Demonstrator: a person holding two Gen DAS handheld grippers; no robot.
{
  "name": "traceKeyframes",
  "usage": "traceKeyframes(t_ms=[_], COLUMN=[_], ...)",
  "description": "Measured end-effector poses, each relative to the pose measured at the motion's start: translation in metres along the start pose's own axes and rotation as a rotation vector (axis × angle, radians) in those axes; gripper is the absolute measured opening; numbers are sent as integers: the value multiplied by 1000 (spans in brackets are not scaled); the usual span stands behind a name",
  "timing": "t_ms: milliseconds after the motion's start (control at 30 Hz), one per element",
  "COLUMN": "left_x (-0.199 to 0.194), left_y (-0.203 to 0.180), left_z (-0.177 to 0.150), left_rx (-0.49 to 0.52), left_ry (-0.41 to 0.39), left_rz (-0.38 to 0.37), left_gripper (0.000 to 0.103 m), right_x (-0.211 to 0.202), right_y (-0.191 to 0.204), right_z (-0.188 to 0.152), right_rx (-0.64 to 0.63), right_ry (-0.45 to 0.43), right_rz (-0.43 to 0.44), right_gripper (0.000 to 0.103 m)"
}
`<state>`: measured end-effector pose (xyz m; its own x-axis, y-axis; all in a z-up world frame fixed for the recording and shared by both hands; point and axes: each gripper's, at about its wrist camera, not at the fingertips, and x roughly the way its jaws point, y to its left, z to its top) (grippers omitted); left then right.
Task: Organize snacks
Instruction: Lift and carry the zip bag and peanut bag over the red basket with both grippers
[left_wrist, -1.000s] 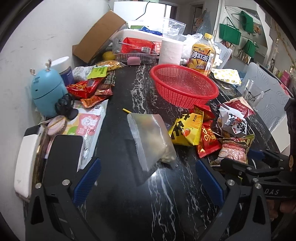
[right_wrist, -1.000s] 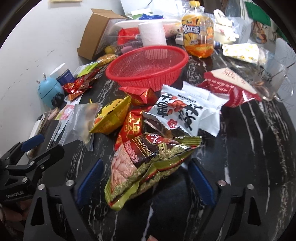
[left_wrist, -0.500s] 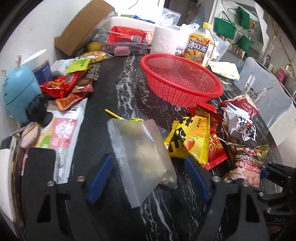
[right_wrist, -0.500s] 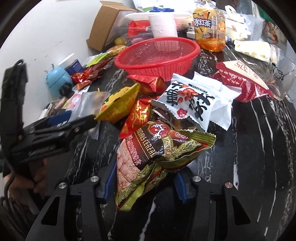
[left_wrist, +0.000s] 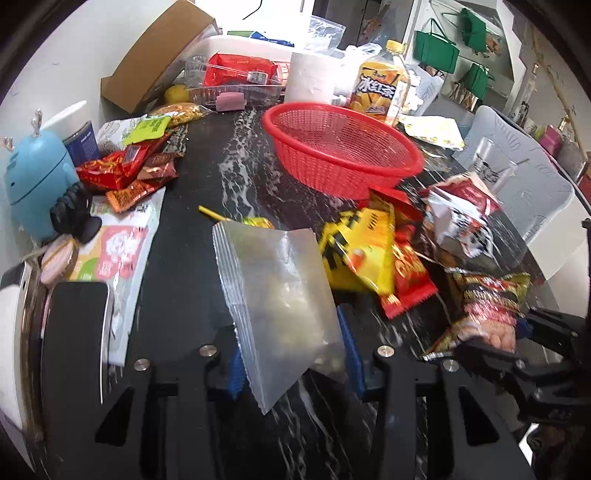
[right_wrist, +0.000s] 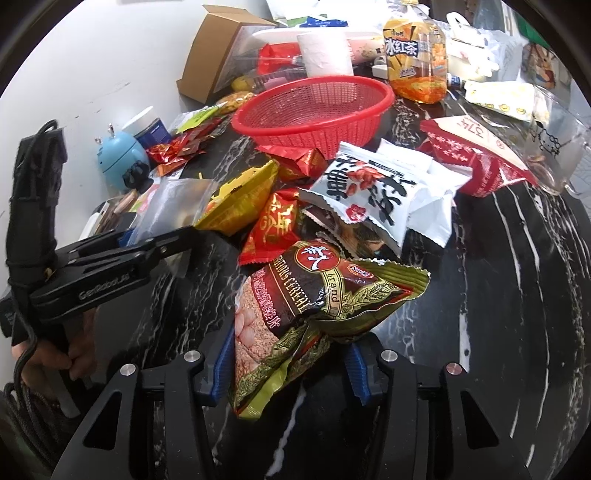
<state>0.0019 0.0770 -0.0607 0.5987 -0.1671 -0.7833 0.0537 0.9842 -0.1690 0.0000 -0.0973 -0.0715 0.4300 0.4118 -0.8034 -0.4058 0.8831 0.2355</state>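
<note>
Pinching a clear zip bag (left_wrist: 280, 295), the left tool (left_wrist: 291, 363) mirrors the right tool (right_wrist: 288, 363), which is clamped on a cereal packet (right_wrist: 314, 306) above the worktop (right_wrist: 498, 295).

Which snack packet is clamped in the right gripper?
The green and brown cereal bag, its lower end pinched in the right gripper. The white packet and yellow packet lie loose on the table beyond it.

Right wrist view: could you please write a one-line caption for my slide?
Right gripper shut on a cereal packet, with an empty red basket beyond the snack pile.
</note>
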Motion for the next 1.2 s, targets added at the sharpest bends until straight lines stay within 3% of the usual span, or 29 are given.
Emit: traceKeyframes(t_ms=[300, 700, 933, 1200], left_x=[-21, -52, -69, -89], left_y=[-15, -52, -73, -81], left_z=[-27, -47, -35, 1], left_rx=[2, 60, 123, 173], left_ry=[28, 9, -31, -131], left_rz=[-32, -113, -157, -156], left_gripper=[42, 42, 42, 42], right_x=[-17, -49, -65, -89], right_y=[0, -1, -1, 1], right_z=[-23, -56, -56, -30], right_rx=[7, 51, 68, 46], right_ry=[-24, -56, -89, -168], right_rz=[34, 54, 63, 43], right_gripper=[48, 48, 48, 48])
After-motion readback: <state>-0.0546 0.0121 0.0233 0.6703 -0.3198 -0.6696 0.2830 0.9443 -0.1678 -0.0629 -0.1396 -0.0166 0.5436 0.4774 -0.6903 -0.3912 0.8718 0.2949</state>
